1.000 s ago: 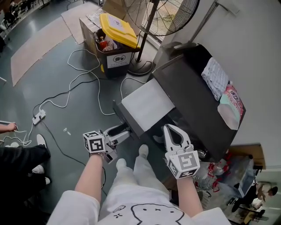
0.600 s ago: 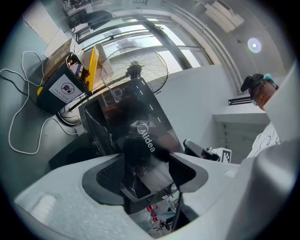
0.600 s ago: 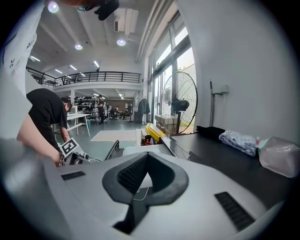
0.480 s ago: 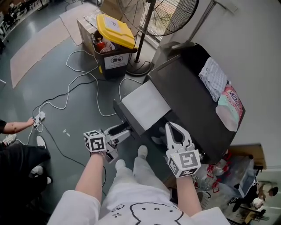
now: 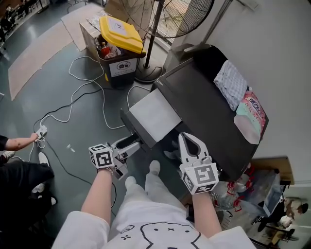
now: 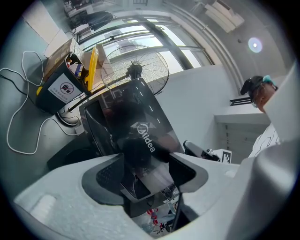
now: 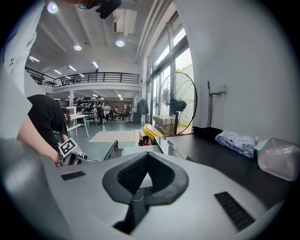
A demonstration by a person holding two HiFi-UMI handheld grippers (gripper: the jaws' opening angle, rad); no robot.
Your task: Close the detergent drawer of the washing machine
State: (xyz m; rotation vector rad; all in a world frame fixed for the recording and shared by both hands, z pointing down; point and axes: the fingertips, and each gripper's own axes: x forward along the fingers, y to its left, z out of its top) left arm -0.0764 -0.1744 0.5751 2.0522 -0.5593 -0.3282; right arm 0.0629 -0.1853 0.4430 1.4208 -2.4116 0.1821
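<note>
The black washing machine [image 5: 204, 97] stands against the wall. A broad drawer with a pale top [image 5: 153, 116] and a dark front [image 5: 132, 127] juts out of it towards me. My left gripper [image 5: 130, 143] sits just below the drawer's front, jaws a little apart and nothing between them. In the left gripper view the machine's glossy front [image 6: 147, 117] shows through the gap of the left gripper [image 6: 145, 157]. My right gripper [image 5: 190, 141] hovers at the machine's front right of the drawer, shut and empty. In the right gripper view the tips of the right gripper [image 7: 147, 157] meet.
A checked cloth [image 5: 231, 82] and a pink bag [image 5: 250, 119] lie on the machine's top. A yellow-lidded bin [image 5: 119, 34] and a standing fan [image 5: 165, 14] are behind the drawer. White cables [image 5: 87, 92] and a power strip [image 5: 41, 131] cross the floor, and a person's hand [image 5: 14, 143] is at the left.
The view has drifted slightly, and both grippers keep their places by the drawer. The drawer stands out just as far. The hand at the left has reached the power strip.
</note>
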